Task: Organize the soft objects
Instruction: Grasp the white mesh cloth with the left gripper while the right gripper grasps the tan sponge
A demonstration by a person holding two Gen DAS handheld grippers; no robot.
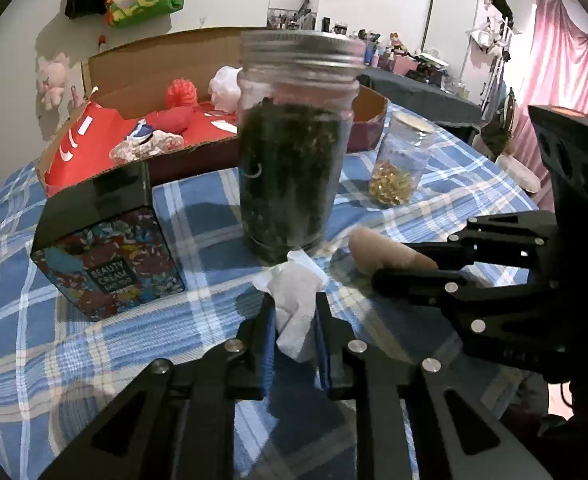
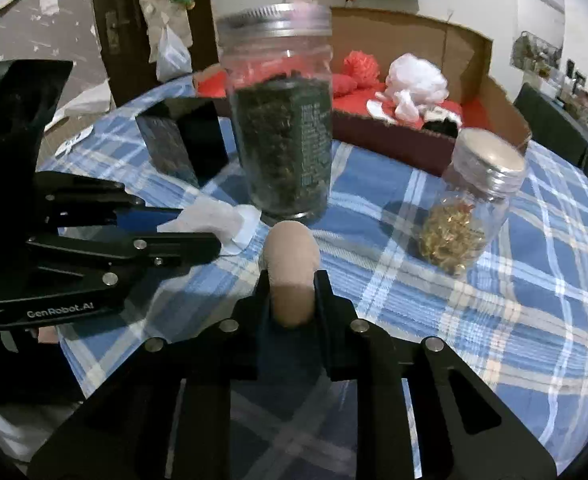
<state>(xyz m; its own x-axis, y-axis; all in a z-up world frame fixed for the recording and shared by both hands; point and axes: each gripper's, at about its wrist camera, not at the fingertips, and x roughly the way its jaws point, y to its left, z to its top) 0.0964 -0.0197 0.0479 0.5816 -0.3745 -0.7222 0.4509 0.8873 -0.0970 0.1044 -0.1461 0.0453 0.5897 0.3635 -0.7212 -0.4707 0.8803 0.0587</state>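
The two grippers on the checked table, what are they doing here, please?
A person holds a gripper in each hand over the blue checked tablecloth. The left gripper is shut on a crumpled white tissue. The right gripper is shut on a soft beige piece. Both sit just in front of the tall jar of dark leaves. The cardboard box behind it already holds other soft things.

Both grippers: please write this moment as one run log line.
left gripper: shut on white tissue | right gripper: shut on beige sponge | box: not reached
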